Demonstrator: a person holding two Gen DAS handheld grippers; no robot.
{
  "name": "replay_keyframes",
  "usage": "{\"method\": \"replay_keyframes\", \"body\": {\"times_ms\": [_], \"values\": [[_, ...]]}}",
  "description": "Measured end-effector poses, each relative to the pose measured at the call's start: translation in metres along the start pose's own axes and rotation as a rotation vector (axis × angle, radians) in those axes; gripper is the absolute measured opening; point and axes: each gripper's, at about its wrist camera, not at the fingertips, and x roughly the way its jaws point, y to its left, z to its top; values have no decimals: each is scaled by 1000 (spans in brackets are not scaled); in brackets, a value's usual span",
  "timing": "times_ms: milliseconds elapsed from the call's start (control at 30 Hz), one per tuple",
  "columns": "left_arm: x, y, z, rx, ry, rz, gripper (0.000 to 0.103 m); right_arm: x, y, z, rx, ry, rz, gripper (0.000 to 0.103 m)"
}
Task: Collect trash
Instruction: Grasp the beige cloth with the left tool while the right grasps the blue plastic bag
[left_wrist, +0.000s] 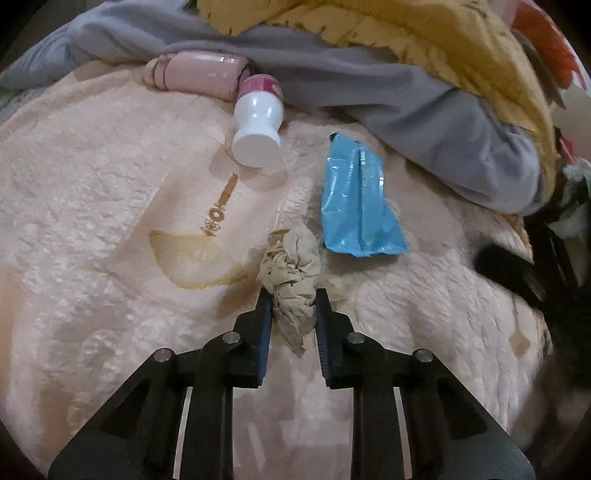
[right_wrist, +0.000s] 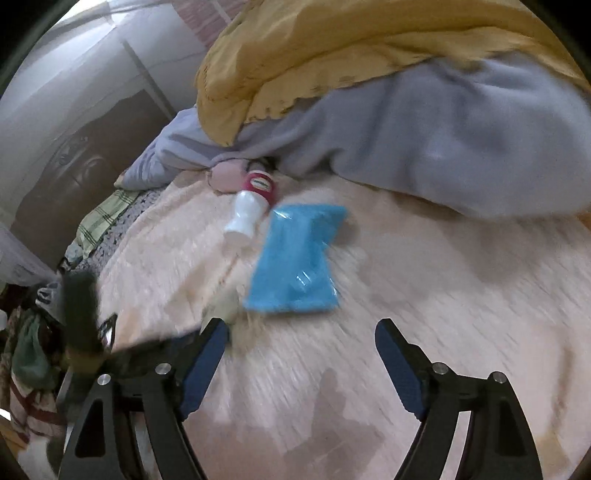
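Note:
A crumpled beige tissue lies on the pale pink blanket, and my left gripper is shut on it, a pad pressing each side. Just right of the tissue lies a blue plastic wrapper. A white bottle with a pink label lies on its side further back. In the right wrist view my right gripper stands open with nothing between its fingers, just short of the blue wrapper. The tissue shows by its left fingertip, and the bottle lies beyond.
A pink roll-shaped object lies behind the bottle. A grey blanket and a yellow quilt are heaped along the back. Left of the bed in the right wrist view are a checked cloth and a dark cabinet.

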Motion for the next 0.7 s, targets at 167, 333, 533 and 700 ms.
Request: {"method": "replay_keyframes", "body": {"times_ms": [167,333,533,700], "values": [[-19,-5,-12,34,-8,-6,18,66,11,27,6,25,-35,81],[-26,-15,-16,65,-27,-4,18,100,14,21,-29,61,-74,54],[-31,-29,-24,74,-28,-34,18,57,10,3,-99,61,-80,32],[-39,-44,-34,91,-21,-67,18,-4,-2,-21,-81,34,-38,31]]}}
